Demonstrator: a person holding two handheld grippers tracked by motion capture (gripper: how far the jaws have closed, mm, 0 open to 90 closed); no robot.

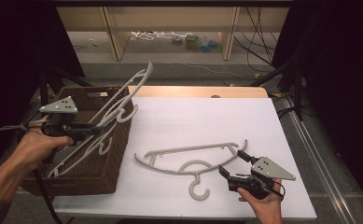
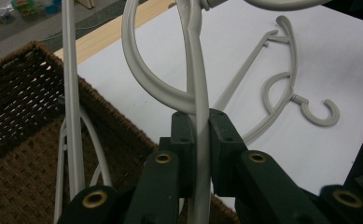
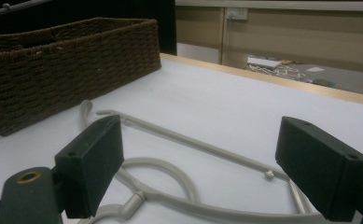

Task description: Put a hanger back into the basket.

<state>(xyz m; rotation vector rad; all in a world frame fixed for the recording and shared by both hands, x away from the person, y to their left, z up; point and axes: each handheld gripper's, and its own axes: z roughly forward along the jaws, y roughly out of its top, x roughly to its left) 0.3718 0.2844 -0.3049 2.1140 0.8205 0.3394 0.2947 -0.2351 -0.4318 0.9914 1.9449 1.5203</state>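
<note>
As I looked down from the high view, the left gripper (image 1: pixel 96 129) was over the brown wicker basket (image 1: pixel 111 175) at the left side of the white table (image 1: pixel 207 116). Its jaws were pressed on a grey plastic hanger (image 1: pixel 123 100), which stood lifted and tilted, with one arm pointing up beyond the far rim of the basket. More pale hangers (image 1: pixel 83 151) lay inside the basket under it; how many they were I could not tell well, because they crossed each other. A second grey hanger (image 1: pixel 193 161) lay flat on the table, with its hook toward the near edge. The right gripper (image 1: pixel 229 163) was just beside this hook, and its jaws stood spread.

From the left gripper view, the two black jaws pinched a thin bar of the lifted hanger (image 2: pixel 198 116) between the pads, and the curved part of it rose above them. The basket (image 2: pixel 25 130) was below on the left, and the flat hanger (image 2: pixel 286 93) lay further off on the white table (image 2: pixel 347 70).

From the right gripper view, the jaws were wide apart and touched nothing. The flat hanger (image 3: pixel 193 144) lay on the table (image 3: pixel 226 102) between and below them. The basket (image 3: pixel 67 70) stood well apart, at the far left.
</note>
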